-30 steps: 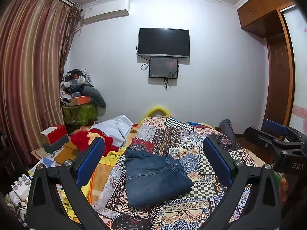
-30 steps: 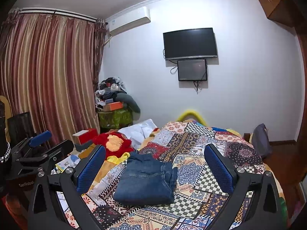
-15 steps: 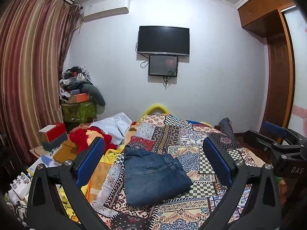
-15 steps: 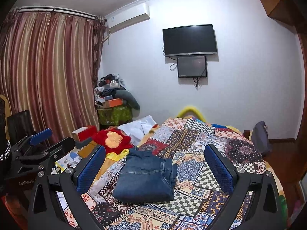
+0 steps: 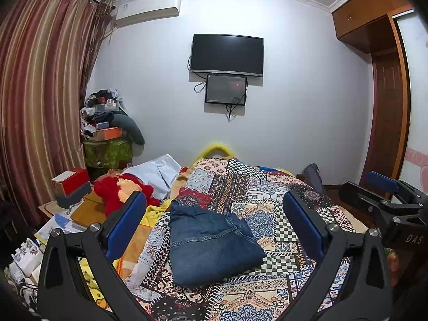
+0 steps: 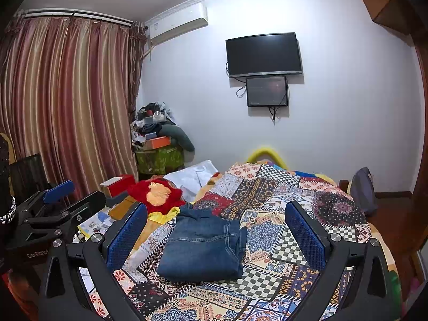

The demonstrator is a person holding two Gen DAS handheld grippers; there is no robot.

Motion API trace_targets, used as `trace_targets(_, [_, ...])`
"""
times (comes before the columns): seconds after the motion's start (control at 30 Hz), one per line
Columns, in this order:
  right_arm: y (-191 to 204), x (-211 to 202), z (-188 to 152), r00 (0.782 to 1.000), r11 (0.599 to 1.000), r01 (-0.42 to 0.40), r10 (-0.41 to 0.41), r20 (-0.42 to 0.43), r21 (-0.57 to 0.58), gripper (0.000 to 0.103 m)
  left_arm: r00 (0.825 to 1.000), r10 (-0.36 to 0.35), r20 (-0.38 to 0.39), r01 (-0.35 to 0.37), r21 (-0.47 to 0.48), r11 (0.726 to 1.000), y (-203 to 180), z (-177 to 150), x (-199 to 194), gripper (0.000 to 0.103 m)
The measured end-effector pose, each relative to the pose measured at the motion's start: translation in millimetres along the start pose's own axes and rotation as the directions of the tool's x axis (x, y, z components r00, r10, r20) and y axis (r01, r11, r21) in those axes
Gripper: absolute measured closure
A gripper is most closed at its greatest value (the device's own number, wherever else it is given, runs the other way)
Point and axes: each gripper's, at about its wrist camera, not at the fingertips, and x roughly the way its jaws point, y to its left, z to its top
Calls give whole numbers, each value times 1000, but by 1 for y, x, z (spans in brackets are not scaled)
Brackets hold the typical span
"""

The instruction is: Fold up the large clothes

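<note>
— Jeans (image 5: 211, 243) lie folded into a compact block near the middle of the patchwork bedspread (image 5: 270, 203), nearer its left edge. To my eye that garment is done.

— And the tools?

— Both stand wide apart and hold nothing. The left gripper (image 5: 214, 227) hangs above the foot of the bed with the denim framed between its blue pads, well clear of the cloth. The right gripper (image 6: 216, 236) does the same from a little further right.

— So which step is this?

— Between garments, I judge: one fold finished, nothing yet picked up. The next move calls for choosing another large piece. The white garment (image 5: 157, 174) heaped beyond the red plush toy (image 5: 120, 190) at the bedside looks the likeliest. It would need dragging onto open bedspread and spreading flat before any fold, and the jeans may want shifting aside for room.

— Anything you can't make out?

— Plenty. The white cloth is bunched, so I can't say what it is. The jeans' underside and inner layers are hidden. The near edge of the bed is cut off behind the gripper frames, and the person holding them barely shows.
</note>
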Motion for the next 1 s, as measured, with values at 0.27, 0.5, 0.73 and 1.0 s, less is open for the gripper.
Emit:
trace_targets(0.27, [-1, -2, 0, 1000, 1000, 4, -4, 3, 1, 1, 1000, -11, -8, 11, -9, 1000, 5, 0, 2, 0])
trace_targets(0.5, [-4, -3, 1, 1000, 1000, 9, -9, 9, 5, 1, 999, -36, -9, 36, -17, 999, 7, 2, 1, 0])
trace_targets(0.73, [-5, -2, 2, 1000, 1000, 10, -10, 6, 8, 1, 998, -56, -6, 55, -13, 998, 6, 3, -1, 0])
trace_targets(1.0, [-5, 0, 2, 1000, 1000, 16, -16, 2, 13, 1, 998, -69, -9, 68, -26, 997, 7, 4, -1, 0])
